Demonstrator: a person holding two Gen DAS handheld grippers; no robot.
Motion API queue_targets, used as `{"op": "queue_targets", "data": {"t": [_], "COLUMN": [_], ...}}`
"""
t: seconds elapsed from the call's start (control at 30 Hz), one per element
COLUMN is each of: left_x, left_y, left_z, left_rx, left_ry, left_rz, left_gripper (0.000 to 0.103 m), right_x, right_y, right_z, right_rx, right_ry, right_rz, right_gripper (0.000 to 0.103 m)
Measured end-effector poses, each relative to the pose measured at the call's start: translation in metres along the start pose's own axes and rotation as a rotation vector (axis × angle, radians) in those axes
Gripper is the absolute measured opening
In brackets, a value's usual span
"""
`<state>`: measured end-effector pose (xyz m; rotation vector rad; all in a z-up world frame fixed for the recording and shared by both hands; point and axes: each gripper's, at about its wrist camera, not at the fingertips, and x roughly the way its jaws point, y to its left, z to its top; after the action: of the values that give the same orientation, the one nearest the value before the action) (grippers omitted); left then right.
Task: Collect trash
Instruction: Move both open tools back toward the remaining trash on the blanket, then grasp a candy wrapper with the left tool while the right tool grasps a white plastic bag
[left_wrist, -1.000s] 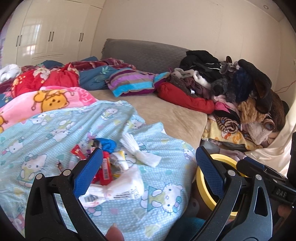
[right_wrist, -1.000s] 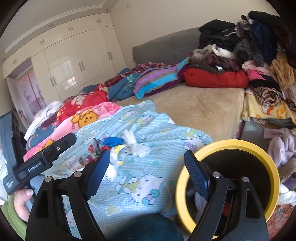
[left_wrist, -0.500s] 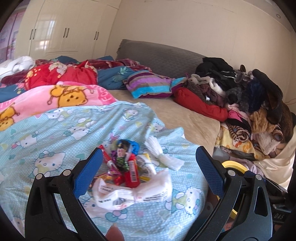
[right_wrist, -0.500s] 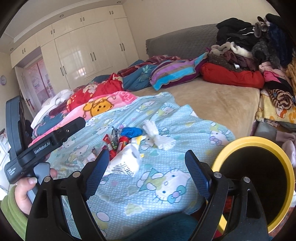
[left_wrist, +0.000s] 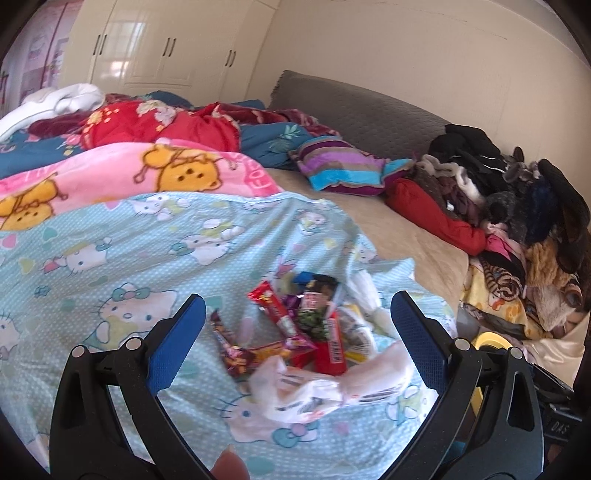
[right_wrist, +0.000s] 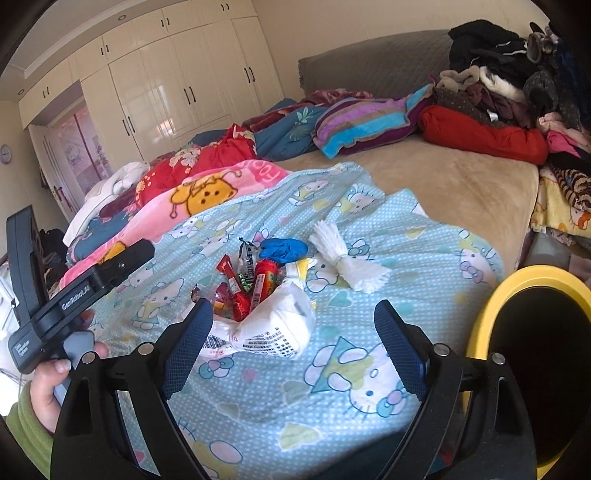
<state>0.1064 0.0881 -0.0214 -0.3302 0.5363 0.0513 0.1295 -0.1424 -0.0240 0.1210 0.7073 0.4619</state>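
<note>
**A:** Where is the trash?

**B:** It lies in a heap of snack wrappers (right_wrist: 245, 282) on the pale blue cartoon-cat quilt (right_wrist: 369, 373), right ahead of both your grippers. Nearest you lies a crumpled white plastic bag (right_wrist: 273, 328), its long axis running across the left wrist view from lower left to upper right. A long red wrapper (left_wrist: 279, 317) slants from upper left to lower right there. Behind the heap sit a blue scrap (right_wrist: 282, 248) and a tied bundle of white fringe (right_wrist: 347, 264).

**A:** Any writing you can read?

**B:** The bag carries rows of small black print and a barcode, too small to read. The body of your left gripper (right_wrist: 79, 291) shows white letters that look like "GenRobot.AI".

**A:** And the jaws?

**B:** Your left gripper's (left_wrist: 297, 338) jaws are spread wide, the heap showing between them but nothing pinched. Your right gripper's (right_wrist: 293, 339) jaws are opening, the bag seen between them, untouched.

**A:** The bin?

**B:** The yellow-rimmed bin (right_wrist: 491, 306) stands just beside the bed's edge, at your right.
</note>
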Motion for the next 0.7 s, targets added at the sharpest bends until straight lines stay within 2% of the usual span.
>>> {"op": "queue_targets", "data": {"t": [0.17,0.47,0.7], "left_x": [0.009,0.037,0.067], "left_y": [0.021,0.058,0.075], "left_z": [-0.005,-0.014,-0.021], "left_rx": [-0.031,-0.126,-0.215], "left_ry": [0.031,0.139,0.258], "left_rz": [0.018,0.059,0.033], "left_gripper": [0.092,0.091,0.071], "right_x": [0.021,0.058,0.083], "right_y": [0.004,0.015,0.019], "right_z": [0.002,0.003,0.002], "right_rx": [-0.003,-0.038,-0.03], "right_ry": [0.029,0.088,0.121], "right_rz": [-0.015,-0.026,-0.015], "right_gripper": [0.086,0.086,0.086]}}
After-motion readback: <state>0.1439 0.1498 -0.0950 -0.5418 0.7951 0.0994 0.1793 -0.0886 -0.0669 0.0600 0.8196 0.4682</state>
